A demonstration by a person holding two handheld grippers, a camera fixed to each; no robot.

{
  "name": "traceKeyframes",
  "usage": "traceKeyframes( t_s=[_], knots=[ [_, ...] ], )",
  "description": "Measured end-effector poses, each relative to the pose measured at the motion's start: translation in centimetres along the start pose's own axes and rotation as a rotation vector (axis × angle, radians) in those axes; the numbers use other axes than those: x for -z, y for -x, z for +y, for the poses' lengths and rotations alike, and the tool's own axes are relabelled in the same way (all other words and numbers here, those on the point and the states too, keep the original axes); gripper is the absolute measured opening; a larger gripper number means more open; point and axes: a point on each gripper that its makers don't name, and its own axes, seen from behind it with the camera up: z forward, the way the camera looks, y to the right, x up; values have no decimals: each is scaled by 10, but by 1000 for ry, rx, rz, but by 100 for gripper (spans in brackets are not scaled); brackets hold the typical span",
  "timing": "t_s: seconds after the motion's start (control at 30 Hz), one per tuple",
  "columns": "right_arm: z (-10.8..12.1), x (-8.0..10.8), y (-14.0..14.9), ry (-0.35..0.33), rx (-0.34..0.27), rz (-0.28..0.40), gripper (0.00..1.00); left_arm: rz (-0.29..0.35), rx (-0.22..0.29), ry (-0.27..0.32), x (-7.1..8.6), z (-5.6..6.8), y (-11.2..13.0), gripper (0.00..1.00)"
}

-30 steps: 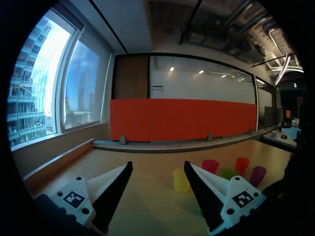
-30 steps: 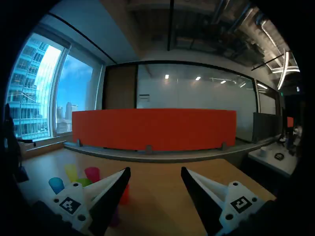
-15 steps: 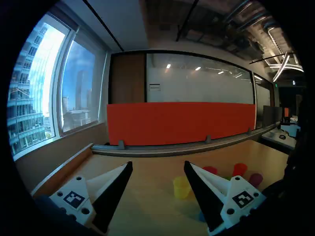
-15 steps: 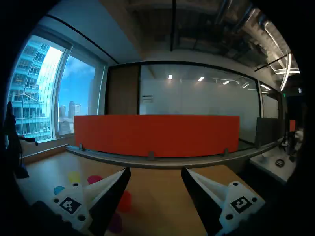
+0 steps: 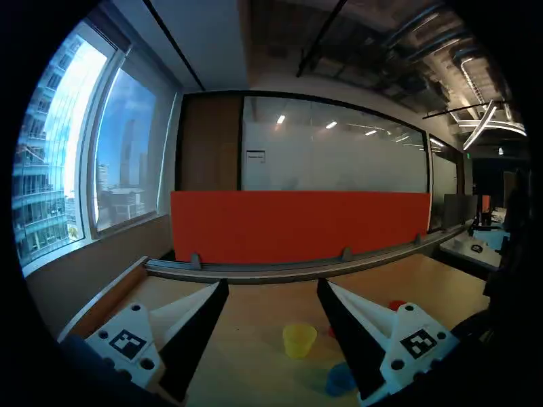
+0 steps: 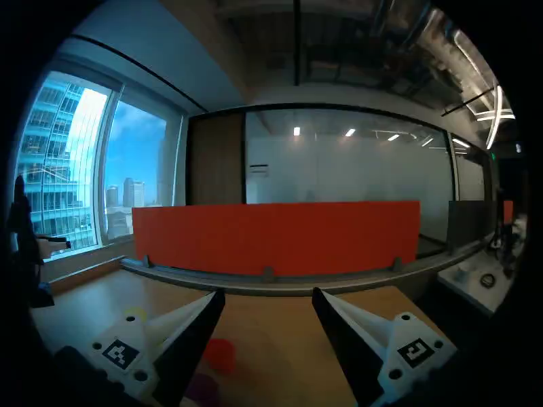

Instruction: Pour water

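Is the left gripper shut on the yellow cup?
No, the left gripper is wide open, and the yellow cup stands free on the table beyond it.

Left gripper (image 5: pixel 271 281) hung above the wooden table (image 5: pixel 251 325), jaws apart, nothing between them. Yellow cup (image 5: pixel 299 339) stood upright on the table, framed between the fingers. Blue cup (image 5: pixel 337 380) sat nearer, partly hidden by the right finger. Orange partition (image 5: pixel 298 225) ran along the far edge.
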Motion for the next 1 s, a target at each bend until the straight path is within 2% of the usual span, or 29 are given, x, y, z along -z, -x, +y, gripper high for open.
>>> traceKeyframes(
  t_s=[0.27,0.6,0.8,1.0],
  knots=[
    [-12,0,-2,-78,13,-9,99,9,21,74,-2,11,-5,97],
    [-50,11,-11,-251,43,-11,99,26,-12,178,1,31,-11,97],
    [-72,19,-17,-353,39,-4,99,37,-18,249,5,46,-14,97],
    [-90,23,-20,-437,10,-10,99,40,2,316,8,59,-15,97]
  ],
)
